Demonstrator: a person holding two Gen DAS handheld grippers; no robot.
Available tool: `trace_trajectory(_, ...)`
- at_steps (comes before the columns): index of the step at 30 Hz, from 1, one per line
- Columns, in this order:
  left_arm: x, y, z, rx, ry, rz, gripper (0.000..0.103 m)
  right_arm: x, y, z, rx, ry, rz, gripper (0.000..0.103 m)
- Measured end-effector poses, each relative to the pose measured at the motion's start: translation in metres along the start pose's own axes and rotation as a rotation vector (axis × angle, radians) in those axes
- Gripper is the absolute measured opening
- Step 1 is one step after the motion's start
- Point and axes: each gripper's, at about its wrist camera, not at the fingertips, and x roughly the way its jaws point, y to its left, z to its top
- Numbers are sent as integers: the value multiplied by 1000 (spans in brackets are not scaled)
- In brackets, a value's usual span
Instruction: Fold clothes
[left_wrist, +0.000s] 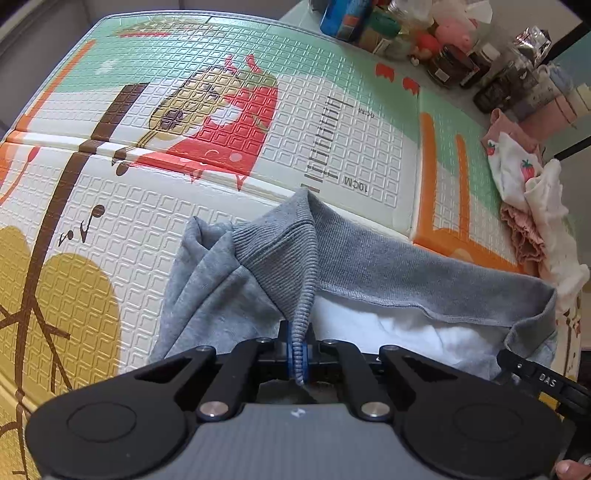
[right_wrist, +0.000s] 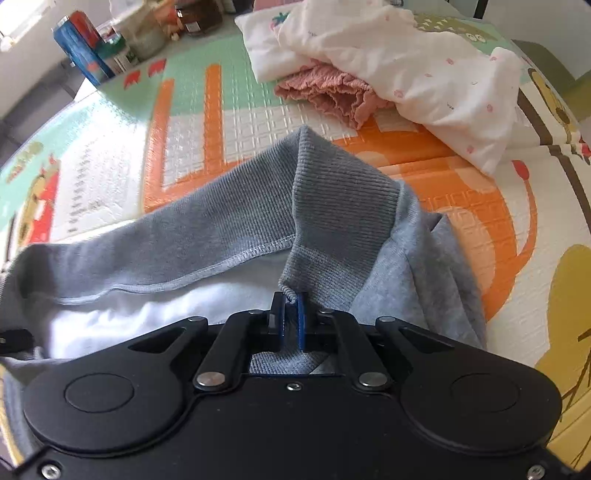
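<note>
A grey sweatshirt (left_wrist: 258, 266) with a ribbed hem and white lining lies bunched on the patterned play mat (left_wrist: 110, 206). My left gripper (left_wrist: 298, 350) is shut on a fold of the ribbed hem, which rises as a ridge from between its blue pads. In the right wrist view the same grey sweatshirt (right_wrist: 229, 221) stretches leftward, and my right gripper (right_wrist: 291, 325) is shut on the other end of the ribbed hem. The hem spans between the two grippers, showing the white inside. The right gripper's black edge (left_wrist: 546, 380) shows at the lower right of the left wrist view.
A heap of white and pink clothes (right_wrist: 388, 62) lies on the mat beyond the sweatshirt, seen also as the clothes heap (left_wrist: 528, 192). Jars, bottles and a blue can (right_wrist: 81, 48) crowd the far edge of the mat. A fingertip (left_wrist: 570, 470) shows at the lower right.
</note>
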Motion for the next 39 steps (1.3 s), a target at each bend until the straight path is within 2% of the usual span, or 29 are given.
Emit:
trace_trajectory(6, -18, 13, 3, -56, -31, -70, 4, -36, -12, 3, 20, -53, 86, 4)
trace_trajectory(11, -24, 18, 8, -101, -58, -120, 4, -50, -16, 10, 33, -94, 115, 4)
trace_trajectory(17, -27, 21, 26, -164, -111, -126, 4, -51, -18, 29, 82, -168, 140, 4)
trace_trajectory(20, -19, 26, 37, -217, -135, -111, 5, -49, -16, 42, 104, -211, 145, 4)
trace_trajectory(25, 8, 42, 51, -335, -127, -106, 5, -31, -21, 59, 163, -248, 142, 4)
trace_trajectory(29, 26, 48, 56, -372, -114, -110, 6, -9, -22, 63, 170, -248, 106, 3)
trace_trajectory(32, 32, 54, 59, -431, -108, -141, 11, 7, -22, 62, 173, -226, 84, 4)
trace_trajectory(34, 30, 56, 64, -434, -123, -146, 11, 14, -22, 60, 171, -218, 53, 7)
trace_trajectory(36, 26, 55, 68, -419, -145, -141, 15, 16, -24, 59, 183, -225, 21, 27)
trace_trajectory(37, 22, 54, 70, -405, -161, -135, 18, 16, -25, 59, 188, -227, 9, 33)
trace_trajectory(38, 16, 51, 73, -386, -182, -126, 25, 14, -27, 59, 186, -235, 2, 37)
trace_trajectory(39, 11, 49, 75, -366, -203, -116, 34, 10, -27, 59, 176, -253, 2, 37)
